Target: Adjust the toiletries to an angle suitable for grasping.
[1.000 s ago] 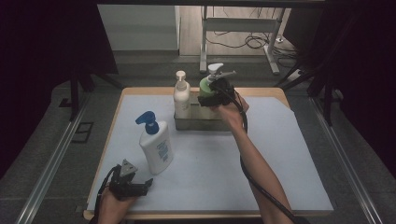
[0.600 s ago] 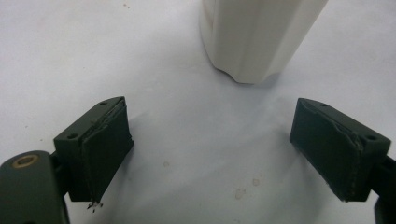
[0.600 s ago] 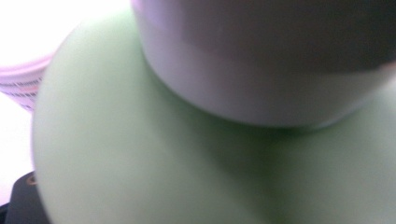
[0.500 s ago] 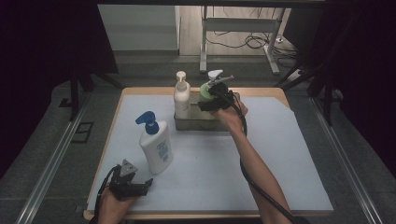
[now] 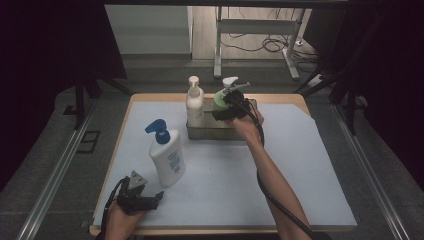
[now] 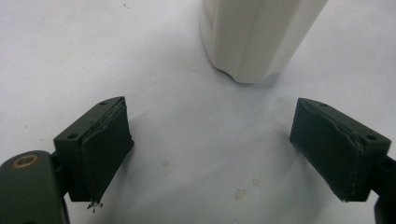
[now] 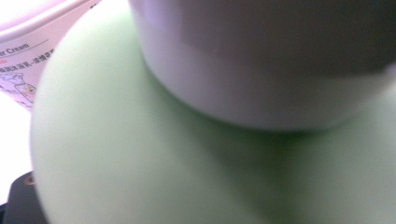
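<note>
work in hand: loading bottles into the metal tray (image 5: 220, 134) at the far middle of the table (image 5: 300, 165); judging by layout, roughly two-thirds through.

green bottle (image 5: 220, 101): sitting in the tray's right half, white pump head on top; looking seated or nearly so, exact contact with the tray floor hidden.

right gripper (image 5: 226, 111): hanging at the green bottle's near side, jaws standing wide; right gripper view pressed up against green shoulder (image 7: 140, 154) and white collar, pads hidden there, so can't tell whether clamping or merely around it.

cream pump bottle (image 5: 194, 103): standing upright in the tray's left half, just beside the green one; counting as done.

blue-pump bottle (image 5: 167, 156): standing upright on the table, near left, well apart from the tray; counting as remaining.

left gripper (image 5: 156, 199): resting low at the near-left edge, jaws spread apart with nothing between; white base of the blue-pump bottle (image 6: 254, 39) just ahead, not touching.

remaining, as judged: releasing the green bottle if gripped, then picking the blue-pump bottle and placing it in or by the tray; free tray room hard to judge from here.
</note>
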Motion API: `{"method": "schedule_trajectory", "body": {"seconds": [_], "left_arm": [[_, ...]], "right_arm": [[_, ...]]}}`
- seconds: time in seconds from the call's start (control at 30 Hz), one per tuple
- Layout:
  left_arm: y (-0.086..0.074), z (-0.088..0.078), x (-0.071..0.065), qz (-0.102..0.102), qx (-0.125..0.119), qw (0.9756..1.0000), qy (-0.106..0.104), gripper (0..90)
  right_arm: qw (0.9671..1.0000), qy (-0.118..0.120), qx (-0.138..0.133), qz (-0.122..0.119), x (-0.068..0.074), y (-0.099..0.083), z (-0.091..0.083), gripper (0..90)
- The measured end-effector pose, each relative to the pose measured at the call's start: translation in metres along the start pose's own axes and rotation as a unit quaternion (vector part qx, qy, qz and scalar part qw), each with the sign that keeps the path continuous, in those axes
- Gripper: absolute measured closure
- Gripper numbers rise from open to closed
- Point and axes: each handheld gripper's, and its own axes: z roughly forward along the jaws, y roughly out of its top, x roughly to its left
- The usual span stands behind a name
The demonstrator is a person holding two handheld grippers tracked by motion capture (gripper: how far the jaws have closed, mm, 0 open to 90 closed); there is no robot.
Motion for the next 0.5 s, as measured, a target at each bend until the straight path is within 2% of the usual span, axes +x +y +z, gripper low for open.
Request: {"method": "schedule_trajectory", "body": {"seconds": [0.5], "left_arm": [[0.0, 0.0001, 0.0, 0.0, -0.001, 1.0, 0.0, 12.1]], "right_arm": [[0.9999, 0.007, -0.013, 0.001, -0.0014, -0.0036, 0.0002, 10.9]]}}
